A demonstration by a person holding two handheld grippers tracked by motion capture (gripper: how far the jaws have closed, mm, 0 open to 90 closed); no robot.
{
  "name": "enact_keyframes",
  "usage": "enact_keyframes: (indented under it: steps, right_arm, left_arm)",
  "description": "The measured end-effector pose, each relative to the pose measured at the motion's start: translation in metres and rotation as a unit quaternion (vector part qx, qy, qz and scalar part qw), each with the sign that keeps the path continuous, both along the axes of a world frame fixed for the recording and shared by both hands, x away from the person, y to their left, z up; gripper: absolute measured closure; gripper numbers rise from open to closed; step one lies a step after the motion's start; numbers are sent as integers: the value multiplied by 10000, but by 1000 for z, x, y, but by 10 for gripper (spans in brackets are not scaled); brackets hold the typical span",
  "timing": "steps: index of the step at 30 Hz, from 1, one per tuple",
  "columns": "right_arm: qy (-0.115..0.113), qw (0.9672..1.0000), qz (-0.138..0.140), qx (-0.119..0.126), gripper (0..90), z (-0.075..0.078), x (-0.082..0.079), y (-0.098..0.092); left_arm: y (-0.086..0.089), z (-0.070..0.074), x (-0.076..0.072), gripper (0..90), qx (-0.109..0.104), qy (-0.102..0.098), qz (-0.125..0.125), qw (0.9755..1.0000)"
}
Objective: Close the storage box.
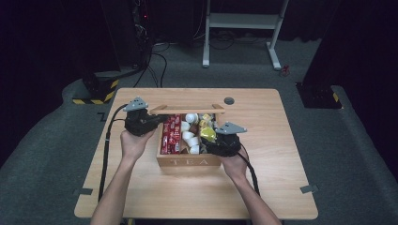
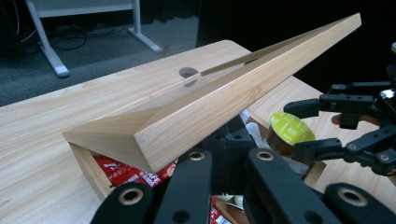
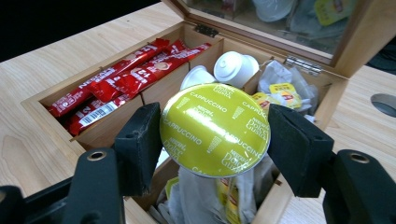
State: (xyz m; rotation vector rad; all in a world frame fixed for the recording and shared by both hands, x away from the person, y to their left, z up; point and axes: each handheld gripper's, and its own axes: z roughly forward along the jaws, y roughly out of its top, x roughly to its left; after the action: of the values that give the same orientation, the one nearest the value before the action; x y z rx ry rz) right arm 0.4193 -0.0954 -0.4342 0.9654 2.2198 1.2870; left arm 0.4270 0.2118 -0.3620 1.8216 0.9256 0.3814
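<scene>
Looks light and rigid with a thin foil top, that green coffee capsule (image 3: 215,129), pinched by its rim between the pads of the right hand-held gripper (image 3: 215,140) just above the open tea box (image 1: 189,162). Reads "CAPPUCCINO" and probably "NESCAFÉ Dolce Gusto"; "TEA" on the box front. Left hand-held gripper (image 2: 227,161) closed under the lid (image 2: 224,100), propping it up.

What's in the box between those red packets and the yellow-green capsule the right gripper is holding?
White capsules sit in the middle compartment, between the red packets and the capsule gripped by the right gripper; the right gripper view shows it best.
</scene>
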Motion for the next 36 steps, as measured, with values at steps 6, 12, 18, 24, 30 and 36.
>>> enact_keyframes:
  steps: [6, 12, 18, 24, 30, 36]
  right_arm:
    - [14, 10000, 7, 15, 374, 3, 0, -6]
    - [8, 10000, -36, -5, 374, 6, 0, -11]
    - [-14, 10000, -75, 14, 374, 9, 0, -18]
    - [-15, 9999, -117, 7, 374, 10, 0, -23]
    - [-34, 9998, -179, 76, 374, 12, 0, -30]
    - [-4, 9996, -271, 110, 374, 14, -1, -40]
  left_arm:
    - [0, 0, -1, 900, 14, -7, 1, 10000]
    - [0, -1, -1, 900, 12, -26, 4, 10000]
    - [0, -2, -2, 900, 26, -31, 1, 10000]
    - [-1, -3, -4, 900, 76, -73, 19, 9999]
    - [0, -2, -4, 900, 65, -54, 11, 10000]
    - [0, -3, -4, 900, 31, -60, 13, 10000]
